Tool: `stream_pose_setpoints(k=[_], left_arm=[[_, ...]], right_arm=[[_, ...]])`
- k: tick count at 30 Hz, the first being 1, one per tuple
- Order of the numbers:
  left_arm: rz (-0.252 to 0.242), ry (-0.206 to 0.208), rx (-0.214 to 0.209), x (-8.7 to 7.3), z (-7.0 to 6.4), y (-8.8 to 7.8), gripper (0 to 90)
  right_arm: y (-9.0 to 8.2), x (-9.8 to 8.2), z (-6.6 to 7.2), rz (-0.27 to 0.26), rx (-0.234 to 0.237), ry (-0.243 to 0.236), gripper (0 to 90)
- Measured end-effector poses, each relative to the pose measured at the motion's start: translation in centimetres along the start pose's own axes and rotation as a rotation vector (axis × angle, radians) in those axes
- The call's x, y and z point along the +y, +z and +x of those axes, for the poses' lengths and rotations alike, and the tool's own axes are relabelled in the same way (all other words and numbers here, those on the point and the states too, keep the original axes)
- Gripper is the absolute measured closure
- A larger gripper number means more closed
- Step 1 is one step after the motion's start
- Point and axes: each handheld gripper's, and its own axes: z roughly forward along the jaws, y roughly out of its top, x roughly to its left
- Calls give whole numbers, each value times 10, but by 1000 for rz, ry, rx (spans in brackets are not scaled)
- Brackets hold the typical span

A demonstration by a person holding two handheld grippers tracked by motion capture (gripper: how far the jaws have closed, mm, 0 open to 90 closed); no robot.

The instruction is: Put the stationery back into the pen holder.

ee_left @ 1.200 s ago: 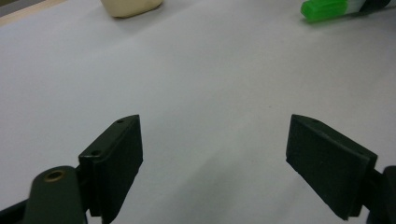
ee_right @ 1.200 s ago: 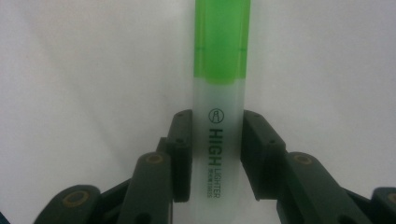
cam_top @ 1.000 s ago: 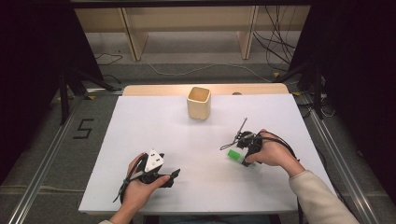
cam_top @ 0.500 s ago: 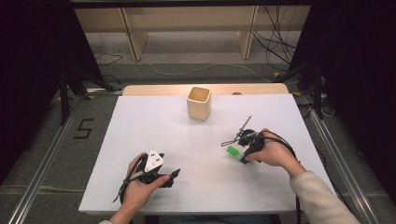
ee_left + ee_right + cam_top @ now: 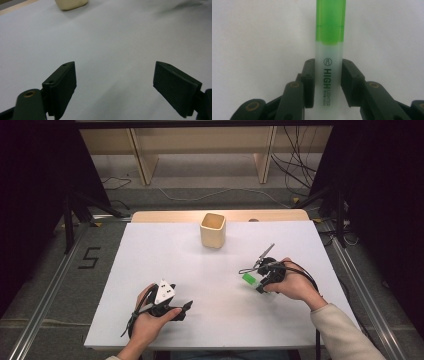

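**Fig.: Green highlighter held in right gripper, cup beyond**

L to R across the white rectangular table top (image 5: 165, 255). L gripper (image 5: 186, 306), black w/ grey three-cornered plate, rests low near the front edge; jaws spread wide, nothing btwn them, prob. idle and clear of the work. Centre rear: beige square-sided cup (image 5: 213, 230), upright, mouth open, well apart from both hands, likely the receptacle. R gripper (image 5: 327, 83) is clamped on the translucent-bodied highlighter pen w/ green cap (image 5: 329, 47), pads on the barrel below the cap, pen in line w/ the jaws, cap end leading; hold looks suited to carrying it. R hand (image 5: 295, 284) sits at mid-right of table.
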Motion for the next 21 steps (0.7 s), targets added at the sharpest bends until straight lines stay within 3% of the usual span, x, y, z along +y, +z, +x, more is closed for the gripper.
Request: stream_pose_setpoints(k=[21], left_arm=[[0,2,0,0,0,0,186]], right_arm=[[-1,-11,-1,-202,-36,43,660]])
